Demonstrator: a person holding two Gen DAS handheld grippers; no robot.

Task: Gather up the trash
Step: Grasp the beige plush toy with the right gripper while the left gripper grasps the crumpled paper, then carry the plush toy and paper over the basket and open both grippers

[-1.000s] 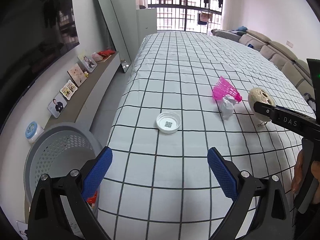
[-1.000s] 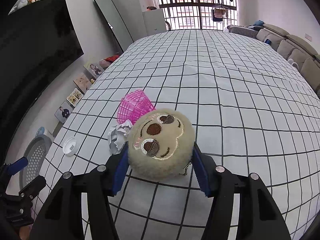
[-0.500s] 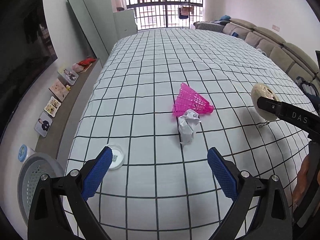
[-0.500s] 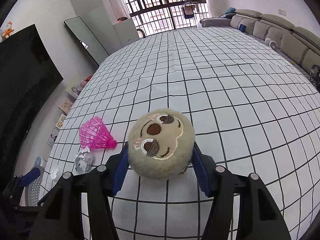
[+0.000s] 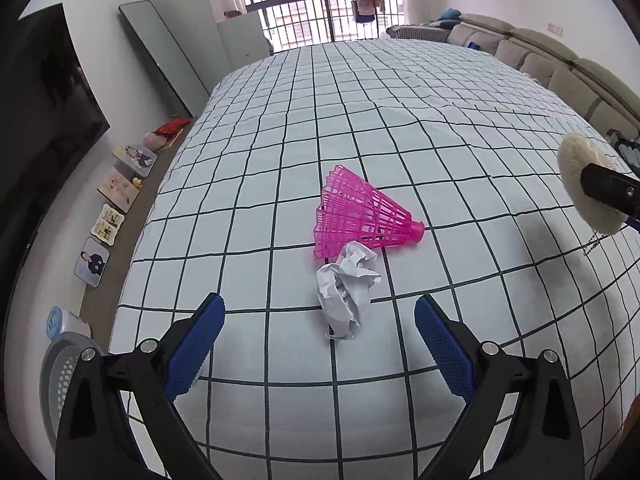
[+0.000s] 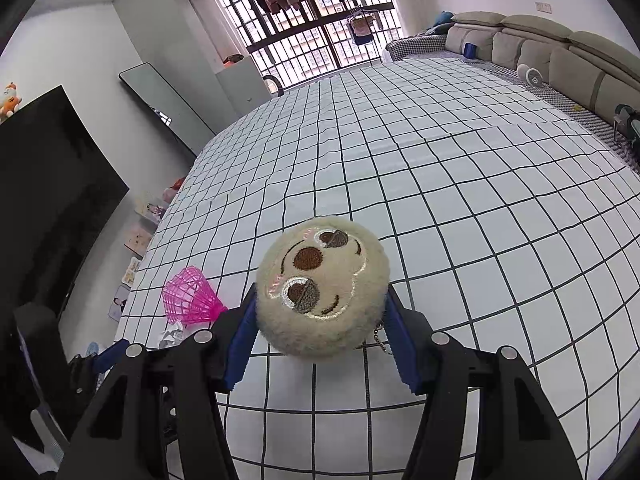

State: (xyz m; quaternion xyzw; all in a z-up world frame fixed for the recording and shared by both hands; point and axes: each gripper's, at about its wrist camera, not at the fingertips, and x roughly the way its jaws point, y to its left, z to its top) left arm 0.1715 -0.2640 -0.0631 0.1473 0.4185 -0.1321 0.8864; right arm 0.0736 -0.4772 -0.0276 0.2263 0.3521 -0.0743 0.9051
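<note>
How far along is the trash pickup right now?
Done: nothing that these views can confirm; the grey basket shows only its rim. In hand: the right gripper is shut on the round plush toy, held above the checked cloth. The left gripper is open, pointing at the crumpled paper. Left: the paper and the pink shuttlecock beside it.

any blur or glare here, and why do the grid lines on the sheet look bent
Left wrist view: sharp, no motion blur; the checked sheet bows from fisheye distortion; the crumpled paper casts only a soft shadow. Right wrist view: the barred window is blown out bright, the plush ball crisp, corners vignetted black.
</note>
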